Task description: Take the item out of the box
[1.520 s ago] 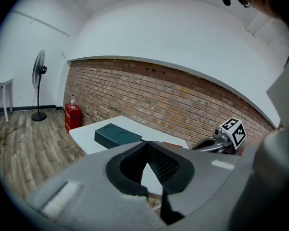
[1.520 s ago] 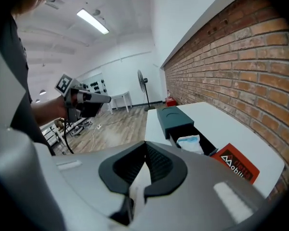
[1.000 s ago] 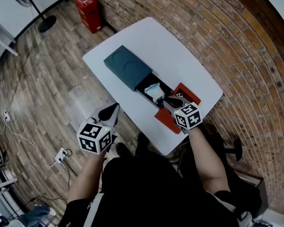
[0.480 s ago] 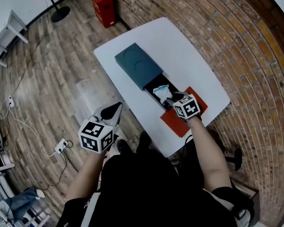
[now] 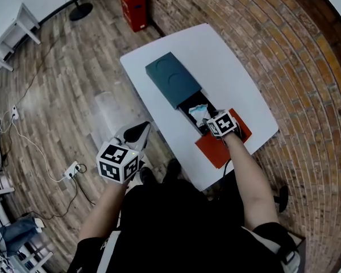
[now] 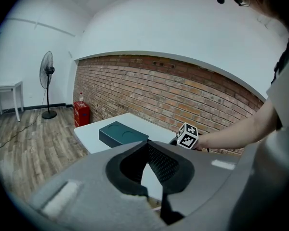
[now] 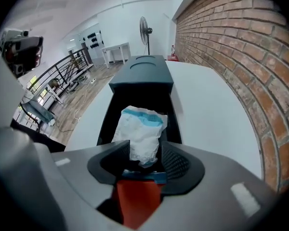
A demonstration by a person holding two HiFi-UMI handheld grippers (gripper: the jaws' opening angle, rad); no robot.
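Risk — a pinch on the loose corner of the packet (image 7: 142,129) alone could slip.
Head view: the right gripper (image 5: 209,125) dips into the open box (image 5: 173,79) on the table (image 5: 233,67). Left gripper view: the left gripper (image 6: 145,144) is closed, empty, clear of the box. Right gripper view: the jaws, just opened wide, flank the packet's near end — not pressing.

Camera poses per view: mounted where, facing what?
Head view: on head, steeply down at table, box; left gripper, right gripper, forearms show.
Left gripper view: on left gripper, off-table, facing box, wall; shut jaws, right forearm show.
Right gripper view: on right gripper, down into box; jaws just opening, packet between.
All share box.
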